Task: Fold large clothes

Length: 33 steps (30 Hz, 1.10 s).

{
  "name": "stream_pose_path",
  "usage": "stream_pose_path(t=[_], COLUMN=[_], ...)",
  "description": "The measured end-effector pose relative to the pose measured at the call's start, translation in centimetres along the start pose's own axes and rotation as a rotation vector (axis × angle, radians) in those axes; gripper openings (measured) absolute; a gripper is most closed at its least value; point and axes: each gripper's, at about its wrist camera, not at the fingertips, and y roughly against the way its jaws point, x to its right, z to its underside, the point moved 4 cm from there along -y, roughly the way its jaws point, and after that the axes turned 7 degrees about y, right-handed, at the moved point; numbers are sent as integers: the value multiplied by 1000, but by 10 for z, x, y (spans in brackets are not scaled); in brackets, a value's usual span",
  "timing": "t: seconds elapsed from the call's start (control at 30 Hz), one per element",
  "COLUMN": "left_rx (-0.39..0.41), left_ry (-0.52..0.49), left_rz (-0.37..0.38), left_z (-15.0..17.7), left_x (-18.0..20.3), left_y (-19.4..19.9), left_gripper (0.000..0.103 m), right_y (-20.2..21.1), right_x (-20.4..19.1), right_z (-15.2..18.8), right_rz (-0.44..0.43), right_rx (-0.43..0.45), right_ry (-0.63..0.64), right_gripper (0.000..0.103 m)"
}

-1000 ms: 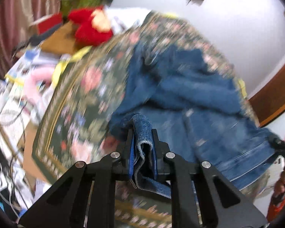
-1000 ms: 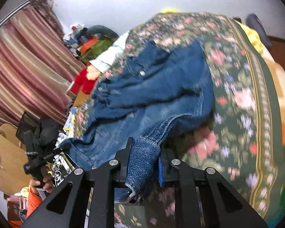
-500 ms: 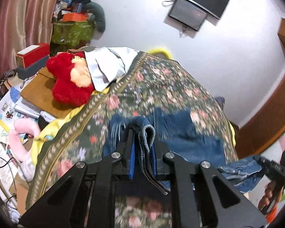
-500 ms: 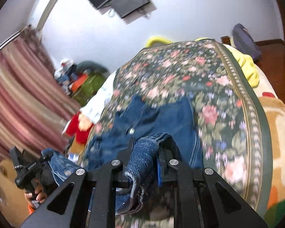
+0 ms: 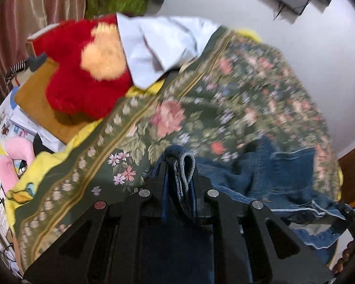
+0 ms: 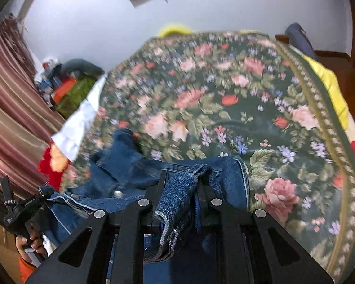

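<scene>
1. The left gripper (image 5: 178, 165) is clamped on a bunched fold of the blue denim jacket (image 5: 288, 172); its jaws are easing apart slightly, with the cloth between them.
2. The right gripper (image 6: 181, 182) is pinched tight on another thick edge of the same jacket (image 6: 130, 165), and a frayed hem hangs down between its fingers.
3. The rest of the jacket lies just ahead of both grippers on the dark green floral bedspread (image 6: 224, 99), stretched between the two grips.
4. Beyond the left gripper and to its left sit a red plush toy (image 5: 78, 71) and a pale blue shirt (image 5: 158, 45) at the bed's edge.
5. In the right wrist view a person's hand (image 6: 27, 239) holds the left gripper's handle at the lower left.
</scene>
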Motion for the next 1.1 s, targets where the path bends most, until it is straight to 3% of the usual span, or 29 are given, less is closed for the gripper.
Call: stream_pose_path(t=[0.13,0.33,0.37,0.43,0.47,0.53,0.63,0.73,0.9,1.1], left_rx=[1,6,17,50,62,78,127,171,188,93], left_ry=[-16,-95,-129,-215,-253,-319,-406,-469,-552,-589], left_rz=[-18,-69,-100,-196,-217,-228,-233,-196,-81,36], left_z=[3,3,4,6,8,12,16,22,42,86], left_x=[-7,-1,2,8,12,20,33,46,70,90], left_y=[-17,-18,-17,-13,-10,2,35,70,116,120], left_gripper=[23,27,34,45,46,46,54,66,81,88], right_y=[-26,-12,-6,16,29,49,67,85,113,119], right_x=[15,21,21,28,35,50,62,61,28,-20], right_z=[7,7,6,1,-2,-5,-1,12,42,74], right_rz=[-15,-92,-93,-15,65,140,71,92,131,69], right_rx=[-57,-107,-111,-52,-14,24,-30,-60,-65,-79], right_ry=[24,83,90,96,89,57,31,64,237,375], right_gripper=[15,16,16,16,16,16,16,16,16,16])
